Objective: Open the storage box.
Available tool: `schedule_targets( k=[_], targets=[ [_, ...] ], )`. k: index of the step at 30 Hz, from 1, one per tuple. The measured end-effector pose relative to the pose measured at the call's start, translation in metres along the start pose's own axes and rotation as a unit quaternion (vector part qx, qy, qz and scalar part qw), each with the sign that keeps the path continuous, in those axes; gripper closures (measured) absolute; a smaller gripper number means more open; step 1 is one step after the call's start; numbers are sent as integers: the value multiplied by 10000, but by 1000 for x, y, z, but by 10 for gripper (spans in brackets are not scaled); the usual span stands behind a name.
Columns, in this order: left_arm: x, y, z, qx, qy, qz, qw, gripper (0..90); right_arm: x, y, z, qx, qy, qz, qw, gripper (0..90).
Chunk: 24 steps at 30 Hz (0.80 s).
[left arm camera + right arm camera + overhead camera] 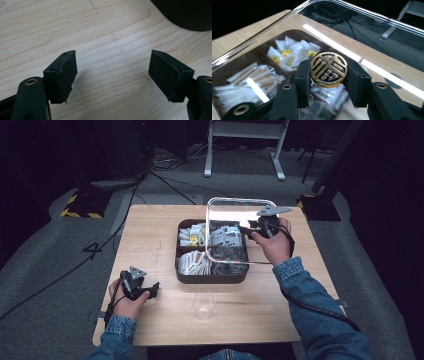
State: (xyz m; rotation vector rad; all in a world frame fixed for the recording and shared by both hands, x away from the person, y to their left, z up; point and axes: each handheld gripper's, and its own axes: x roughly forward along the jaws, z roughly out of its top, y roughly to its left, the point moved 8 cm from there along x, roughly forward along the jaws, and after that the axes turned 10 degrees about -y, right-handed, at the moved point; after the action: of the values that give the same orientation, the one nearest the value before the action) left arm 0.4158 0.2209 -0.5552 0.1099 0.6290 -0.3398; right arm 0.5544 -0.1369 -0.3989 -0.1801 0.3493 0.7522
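A clear rectangular lid [235,210] hangs tilted over the right half of a dark brown compartment box [210,279]. My right gripper [248,231] is shut on the lid's round black-and-gold knob [328,69], one pad on each side of it. Through the lid [367,50] I see white sachets [287,53] and paper-wrapped sticks [254,75] in the box. My left gripper [151,292] rests low over the bare table to the left of the box. Its jaws [112,75] stand apart with only wood between them.
A small clear plastic cup [203,304] stands upright near the table's front edge, just in front of the box. The box's dark corner [185,12] lies beyond the left gripper. Cables and a white stand's legs [242,150] are on the floor behind the wooden table [150,235].
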Motion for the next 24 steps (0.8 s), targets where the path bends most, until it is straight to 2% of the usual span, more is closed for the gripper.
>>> schedule_targets(
  k=[1,2,4,5,7,8,9,10,11,12,14,16,17,18,19,24],
  targets=[
    [0,0,0,0,0,0,10000,236,0,0,0,0,0,0,10000,588],
    [0,0,-2,52,64,39,10000,236,-7,-9,-2,-28,21,-75,10000,588],
    [0,0,-3,70,81,51,9999,236,-10,-13,-4,-29,38,-118,9999,588],
    [-1,0,-4,105,78,62,9999,234,-16,-23,-6,-6,48,-192,9998,588],
    [-2,1,-4,115,96,102,9998,233,-19,-27,-8,5,67,-230,9997,588],
    [-3,1,-5,61,67,106,9999,231,-24,-36,-10,26,84,-311,9995,588],
    [-3,1,-5,61,67,106,9999,232,-24,-36,-10,26,84,-311,9995,588],
    [-3,2,-6,-128,45,94,9999,232,-29,-44,-13,68,93,-385,9992,588],
    [-3,2,-6,-128,45,94,9999,231,-31,-48,-14,84,90,-428,9990,588],
    [-2,2,-7,-217,11,82,9997,231,-31,-48,-14,84,90,-428,9990,588],
    [-1,4,-7,-208,-77,93,9997,203,-37,-59,-18,148,91,-542,9984,588],
    [-1,4,-8,-206,-67,91,9997,201,-39,-63,-19,169,87,-581,9981,588],
    [-1,4,-8,-206,-63,96,9997,200,-44,-70,-20,197,84,-668,9975,588],
    [-1,4,-8,-206,-63,96,9997,199,-44,-70,-20,197,84,-668,9975,588],
    [-1,4,-8,-204,-53,91,9997,198,-47,-77,-22,234,78,-728,9970,588],
    [-1,4,-8,-206,-60,96,9997,196,-54,-92,-31,307,122,-874,9956,588]
  ],
)
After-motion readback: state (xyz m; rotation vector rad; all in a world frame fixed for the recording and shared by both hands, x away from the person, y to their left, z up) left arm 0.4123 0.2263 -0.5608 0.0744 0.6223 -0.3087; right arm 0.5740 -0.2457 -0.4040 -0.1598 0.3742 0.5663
